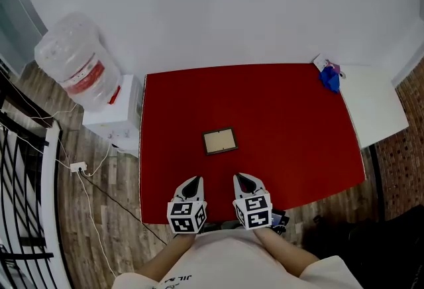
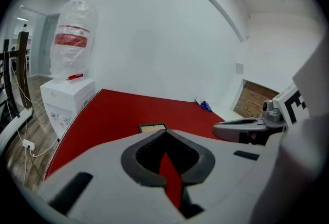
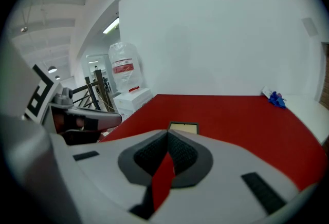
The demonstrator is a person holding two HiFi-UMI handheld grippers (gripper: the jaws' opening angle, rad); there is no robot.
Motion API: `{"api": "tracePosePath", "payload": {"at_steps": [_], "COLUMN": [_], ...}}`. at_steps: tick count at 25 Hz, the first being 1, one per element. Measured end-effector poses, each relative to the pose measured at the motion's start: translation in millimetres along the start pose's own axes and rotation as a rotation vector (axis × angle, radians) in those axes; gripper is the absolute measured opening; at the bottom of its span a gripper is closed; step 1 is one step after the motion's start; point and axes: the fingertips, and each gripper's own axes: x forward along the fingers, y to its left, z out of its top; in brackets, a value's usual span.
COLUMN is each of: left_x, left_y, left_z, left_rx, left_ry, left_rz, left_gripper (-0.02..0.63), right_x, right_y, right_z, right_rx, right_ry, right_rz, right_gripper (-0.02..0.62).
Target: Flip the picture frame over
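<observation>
Red table (image 1: 298, 135), picture frame (image 1: 220, 141) flat; left claw (image 1: 195, 180), right claw (image 1: 240, 177) side by side, closed, empty, aimed at it.

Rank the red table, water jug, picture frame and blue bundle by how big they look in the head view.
1. red table
2. water jug
3. picture frame
4. blue bundle, only a little smaller than the frame
</observation>
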Motion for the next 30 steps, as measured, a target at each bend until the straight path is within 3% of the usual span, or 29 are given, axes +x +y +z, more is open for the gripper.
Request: {"api": "tracePosePath", "payload": {"at_steps": [26,30], "left_x": [57,67], "left_y": [56,64], "left_z": [3,-4], "left_rx": [-0.022,0.011], "left_ry": [0.046,0.056], "left_rz": [0.065,0.064], "left_gripper": [0.006,0.006], "right_x": [86,103], "right_y": [-25,-21], "right_z": [14,10], "right_rx": [0.001,-0.003], "right_ry": [0.038,0.049], "right_rz": [-0.006,-0.003], "right_gripper": [0.005,0.005]}}
